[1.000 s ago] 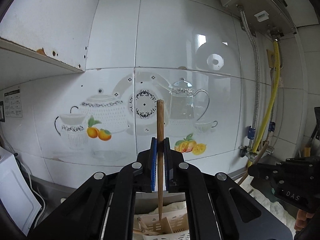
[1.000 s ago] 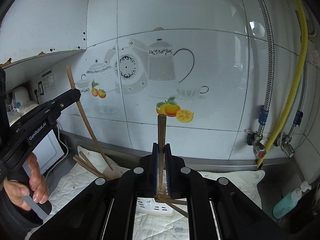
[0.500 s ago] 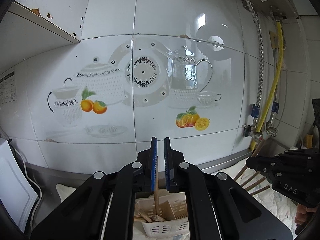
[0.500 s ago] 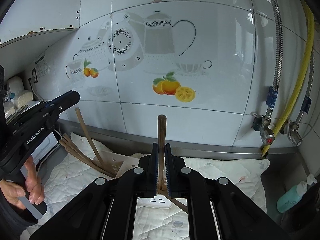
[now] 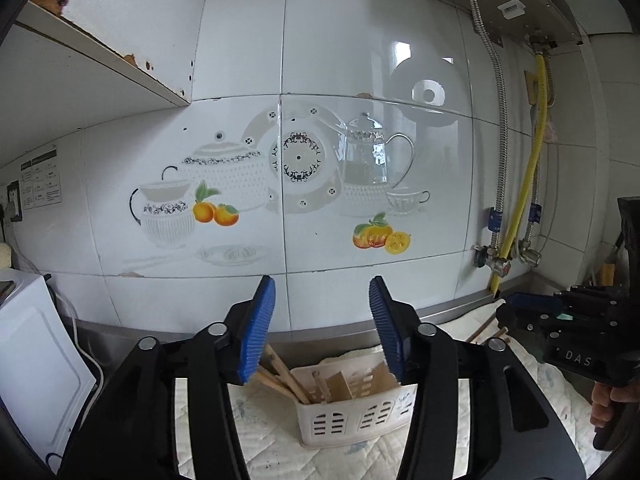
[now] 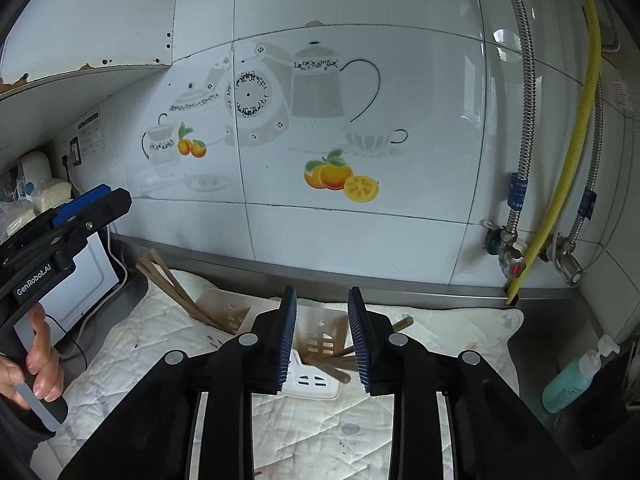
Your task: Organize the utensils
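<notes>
A white slotted utensil basket (image 5: pixel 352 412) stands on a quilted white cloth, also in the right wrist view (image 6: pixel 316 344). Several wooden chopsticks (image 5: pixel 280 372) lean out of its left end, seen in the right wrist view (image 6: pixel 172 292); more chopsticks (image 6: pixel 332 360) lie in its right end. My left gripper (image 5: pixel 322 320) is open and empty above the basket, and shows at the left of the right wrist view (image 6: pixel 86 208). My right gripper (image 6: pixel 322 332) is open and empty above the basket's right end, and shows at the right of the left wrist view (image 5: pixel 520 308).
A tiled wall with teapot and fruit decals stands close behind. A white appliance (image 5: pixel 36 360) is at the left. Yellow and metal hoses with valves (image 6: pixel 516 256) run down at the right. A teal pump bottle (image 6: pixel 576 376) stands at the far right. A shelf (image 5: pixel 92 56) overhangs upper left.
Both grippers lowered and opened, dropping their chopsticks into the basket. The left let go first; the right still held its chopstick half a second ago.
</notes>
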`<state>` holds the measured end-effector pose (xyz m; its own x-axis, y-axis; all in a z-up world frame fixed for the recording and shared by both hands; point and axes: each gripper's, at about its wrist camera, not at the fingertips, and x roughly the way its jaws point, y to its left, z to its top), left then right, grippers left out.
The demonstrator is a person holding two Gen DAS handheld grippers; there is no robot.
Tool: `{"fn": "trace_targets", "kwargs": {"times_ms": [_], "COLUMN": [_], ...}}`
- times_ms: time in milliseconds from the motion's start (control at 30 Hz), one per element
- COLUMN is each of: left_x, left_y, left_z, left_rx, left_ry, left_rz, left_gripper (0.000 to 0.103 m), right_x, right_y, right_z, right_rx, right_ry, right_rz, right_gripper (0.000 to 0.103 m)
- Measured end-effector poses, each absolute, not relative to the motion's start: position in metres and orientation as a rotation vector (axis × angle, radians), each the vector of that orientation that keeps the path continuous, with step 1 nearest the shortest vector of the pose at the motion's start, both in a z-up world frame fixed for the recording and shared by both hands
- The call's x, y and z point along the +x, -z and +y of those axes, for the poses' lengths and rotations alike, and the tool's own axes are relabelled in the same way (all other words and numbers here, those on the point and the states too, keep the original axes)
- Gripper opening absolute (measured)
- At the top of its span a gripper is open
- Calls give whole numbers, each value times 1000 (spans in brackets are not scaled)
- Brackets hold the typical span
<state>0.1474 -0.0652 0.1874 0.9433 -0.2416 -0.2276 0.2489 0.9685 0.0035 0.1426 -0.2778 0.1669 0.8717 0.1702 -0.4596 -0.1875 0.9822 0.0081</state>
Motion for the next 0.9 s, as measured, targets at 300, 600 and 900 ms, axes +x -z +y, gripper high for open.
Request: {"fn": "trace_targets", "kwargs": {"times_ms": [300,600,900], "left_x": [93,55,33], "left_y": [-165,-136,-104], "left_z": [-38,-23,-14], "left_rx": [29,59,66], "left_ry": [227,222,195], "left_rz": [265,318,375], "left_gripper": [86,98,98], "right_x": [86,41,12], "right_y": [-145,-123,-99], "right_z": [-269,-259,-252], "right_rx": [-41,-46,-58], "right_ry": [-178,-151,-106], "right_rz": [447,425,421], "right_gripper": [46,69,86]}}
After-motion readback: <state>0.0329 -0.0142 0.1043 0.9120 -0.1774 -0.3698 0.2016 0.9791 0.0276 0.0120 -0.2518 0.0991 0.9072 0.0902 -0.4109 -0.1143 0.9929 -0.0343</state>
